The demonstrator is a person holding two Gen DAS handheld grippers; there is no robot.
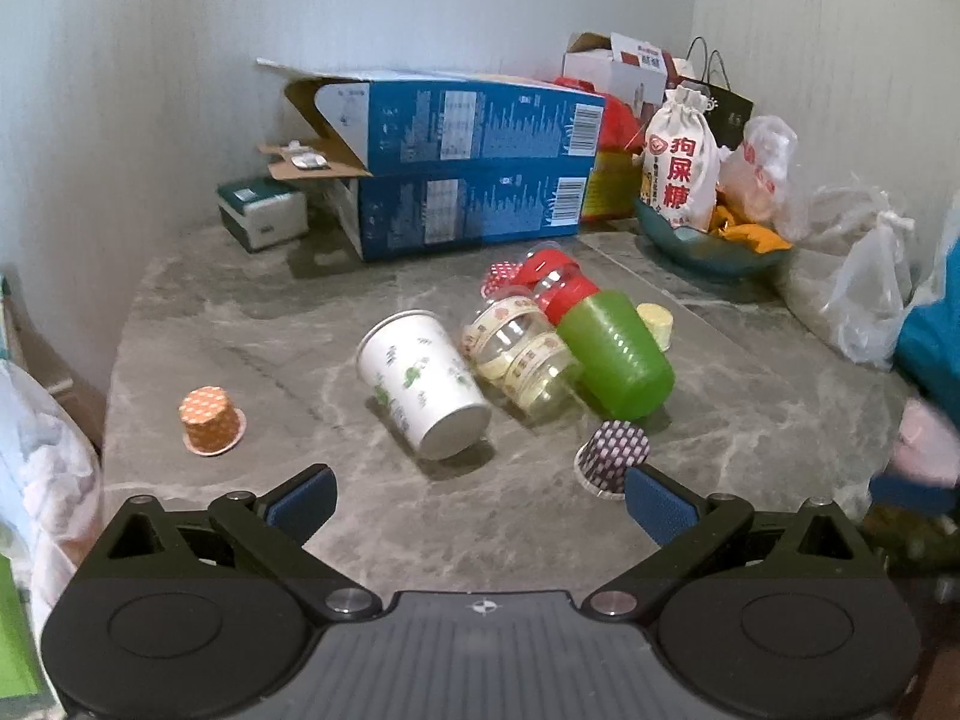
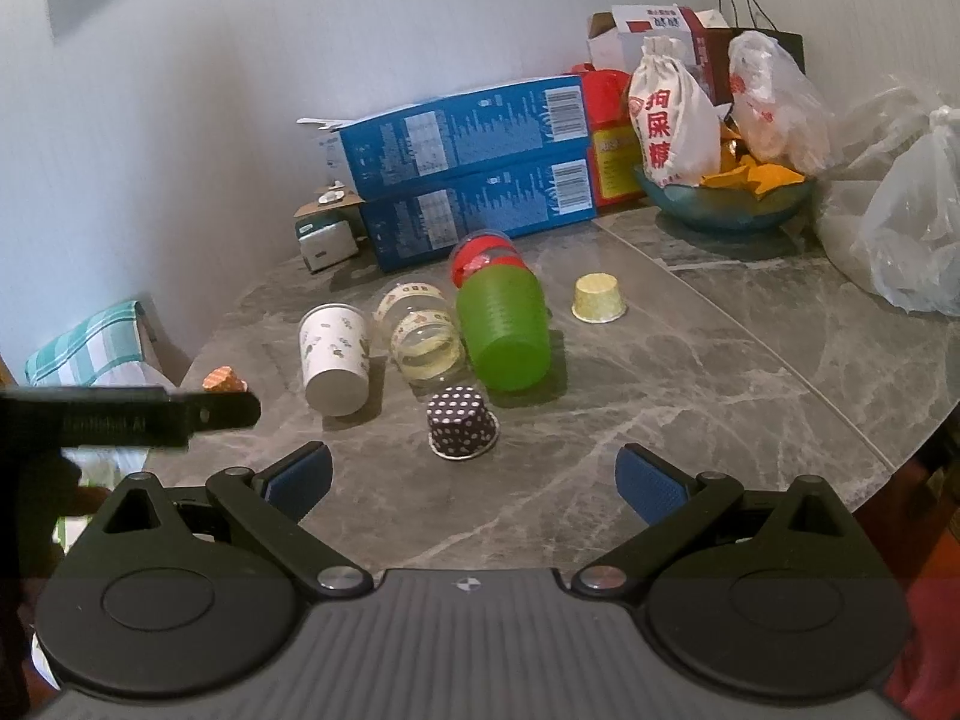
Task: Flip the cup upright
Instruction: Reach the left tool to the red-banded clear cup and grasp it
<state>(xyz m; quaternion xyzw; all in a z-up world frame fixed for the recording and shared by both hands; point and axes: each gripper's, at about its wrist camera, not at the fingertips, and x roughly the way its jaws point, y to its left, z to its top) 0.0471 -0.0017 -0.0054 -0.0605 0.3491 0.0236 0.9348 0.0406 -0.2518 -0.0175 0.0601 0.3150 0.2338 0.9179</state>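
Several cups lie on their sides on the grey marble table point(image 1: 240, 330): a white paper cup point(image 1: 420, 384) point(image 2: 334, 354), a clear banded cup point(image 1: 522, 354) point(image 2: 423, 330), a green plastic cup point(image 1: 615, 354) point(image 2: 504, 330) and a red-banded clear cup point(image 1: 555, 282) point(image 2: 483, 255). Small paper cups stand upside down: orange point(image 1: 208, 420) point(image 2: 223, 380), dark dotted point(image 1: 612, 459) point(image 2: 459, 423), yellow point(image 1: 657, 321) point(image 2: 597, 298). My left gripper point(image 1: 477, 504) is open and empty, just short of the white cup. My right gripper point(image 2: 474, 480) is open and empty, near the dotted cup.
Two stacked blue boxes point(image 1: 474, 168) point(image 2: 474, 168) stand at the back. A teal bowl point(image 1: 708, 249) point(image 2: 726, 207) holds a white cloth bag and snacks. Plastic bags point(image 2: 906, 228) lie at the right. The left gripper's body point(image 2: 120, 417) shows at the right view's left edge.
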